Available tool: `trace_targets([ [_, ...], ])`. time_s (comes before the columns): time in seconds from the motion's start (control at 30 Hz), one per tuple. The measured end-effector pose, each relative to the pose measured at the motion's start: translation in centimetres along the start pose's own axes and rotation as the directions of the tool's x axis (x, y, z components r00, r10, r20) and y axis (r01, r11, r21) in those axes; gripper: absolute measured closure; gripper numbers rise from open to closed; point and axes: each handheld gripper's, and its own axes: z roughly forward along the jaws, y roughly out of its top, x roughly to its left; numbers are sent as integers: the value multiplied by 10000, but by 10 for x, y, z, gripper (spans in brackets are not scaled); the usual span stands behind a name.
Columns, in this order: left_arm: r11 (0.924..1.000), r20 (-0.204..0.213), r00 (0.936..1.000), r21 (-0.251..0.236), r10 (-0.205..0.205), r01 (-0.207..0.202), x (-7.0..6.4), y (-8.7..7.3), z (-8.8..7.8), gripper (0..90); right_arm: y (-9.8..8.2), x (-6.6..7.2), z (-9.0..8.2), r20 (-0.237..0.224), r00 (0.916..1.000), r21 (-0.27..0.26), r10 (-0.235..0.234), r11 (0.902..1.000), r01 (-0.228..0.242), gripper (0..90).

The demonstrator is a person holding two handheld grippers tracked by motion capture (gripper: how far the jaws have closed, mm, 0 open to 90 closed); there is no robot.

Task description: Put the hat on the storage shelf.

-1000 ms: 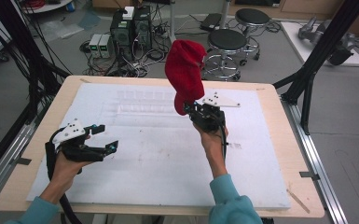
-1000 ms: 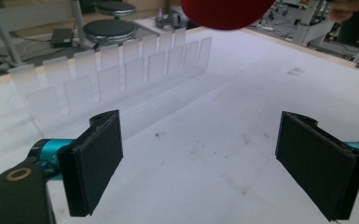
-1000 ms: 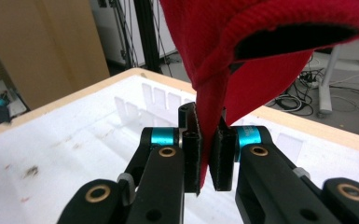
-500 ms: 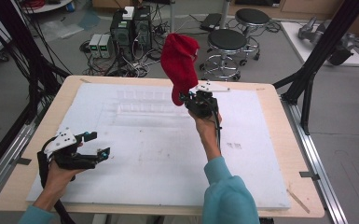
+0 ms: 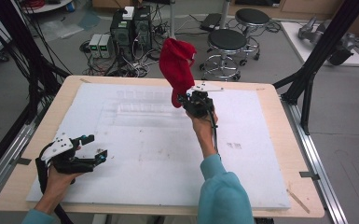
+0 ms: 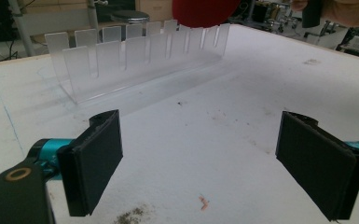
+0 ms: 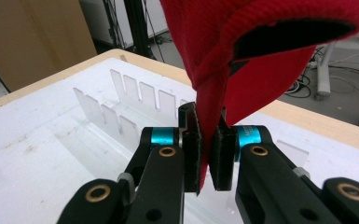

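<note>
A clear slotted rack stands across the far half of the table, beneath a raised red cloth, while the white near half lies open to either claw.

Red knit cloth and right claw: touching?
Touching. The right gripper view shows the right claw with both pads pressed on an edge of the red knit cloth.

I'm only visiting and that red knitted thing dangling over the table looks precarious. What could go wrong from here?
Possibly two things. The right gripper pinches only a thin edge of the red knitted piece, so the cloth might slip out. It also hangs close to the clear slotted rack, and a loose fold could catch a slat and drag or tip the light rack. The left gripper is open and apart from both, so it steadies nothing.
</note>
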Motion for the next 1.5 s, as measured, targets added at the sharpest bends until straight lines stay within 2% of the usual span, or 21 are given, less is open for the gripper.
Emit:
trace_targets([
  [0.23,9998,-212,9998,-208,-22,17,1,-3,-1,149,0,0,0,-18,10000,13,78,10000,-78,854],
  [0.3,9997,-301,9995,-241,-74,66,3,-3,-1,149,0,0,-1,9,9997,13,254,9997,-254,854],
  [0.6,9990,-587,9981,-428,-171,146,8,-7,-3,149,-1,2,1,95,9999,264,133,9996,-136,854],
  [0.7,9989,-584,9982,-450,-159,133,9,-12,-5,149,-4,2,3,82,10000,354,38,9994,-41,854],
  [0.77,9986,-535,9981,-459,-289,265,10,-16,-7,150,-6,2,7,107,9999,464,106,9989,-111,854],
  [0.83,9974,-550,9979,-658,-339,303,11,-20,-10,150,-7,2,8,123,9999,475,104,9988,-109,854],
  [0.93,9961,-506,9980,-817,-375,333,12,-21,-13,152,-14,2,15,169,9996,680,235,9974,-246,854],
  [1.0,9959,-524,9980,-851,-360,315,12,-21,-13,152,-18,2,16,135,9996,608,239,9978,-247,854],
  [1.1,9960,-539,9979,-842,-353,307,11,-21,-13,152,-23,3,15,132,9998,481,170,9987,-176,853],
  [1.23,9959,-515,9981,-856,-333,289,11,-21,-13,152,-28,4,13,133,9997,607,188,9980,-195,850],
  [1.33,9957,-545,9979,-885,-339,290,12,-21,-14,152,-30,4,12,252,9995,631,170,9978,-185,830],
  [1.37,9955,-534,9980,-897,-349,301,12,-21,-14,151,-31,4,12,478,9988,806,94,9967,-132,753],
  [1.4,9956,-555,9978,-886,-357,307,12,-21,-14,151,-31,4,12,478,9988,806,94,9967,-132,753],
  [1.5,9949,-597,9972,-926,-448,392,12,-21,-14,150,-33,4,13,646,9979,928,86,9956,-146,652],
])
